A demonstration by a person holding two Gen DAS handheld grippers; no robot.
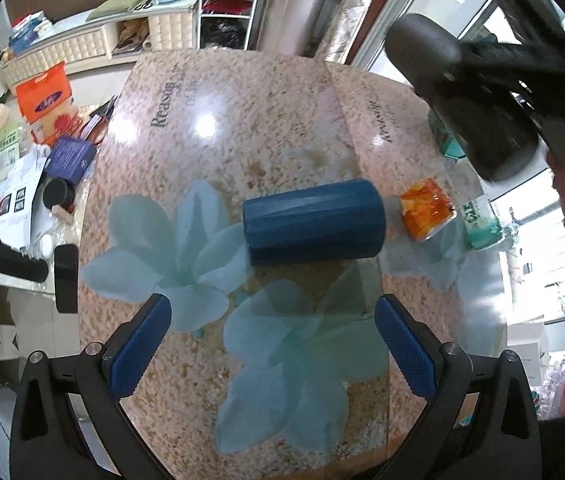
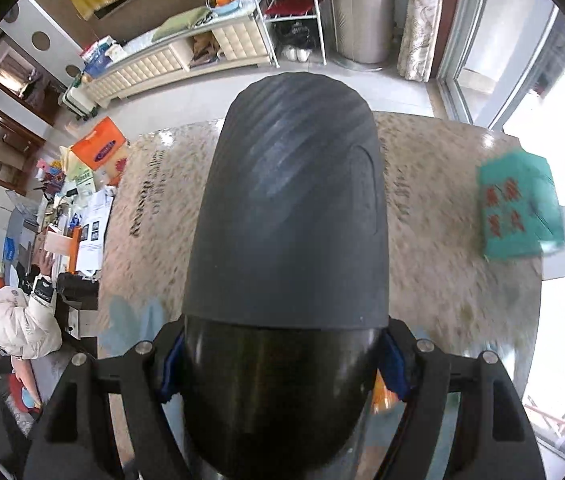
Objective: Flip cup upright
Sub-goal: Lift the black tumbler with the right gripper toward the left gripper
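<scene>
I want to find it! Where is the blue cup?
In the left wrist view, the ribbed dark blue cup lies on its side mid-table, ahead of the open left tool, beside the orange packet.

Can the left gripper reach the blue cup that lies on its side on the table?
Probably yes. The left gripper is open, the blue cup lies just ahead of its fingers, and only bare table lies between.

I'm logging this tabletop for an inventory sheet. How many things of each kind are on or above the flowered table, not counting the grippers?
Cups: 2, a blue cup lying on its side and a dark grey cup held in the right gripper.
Teal boxes: 1.
Orange packets: 1.
Green-labelled bottles: 1.
Total: 5.
</scene>
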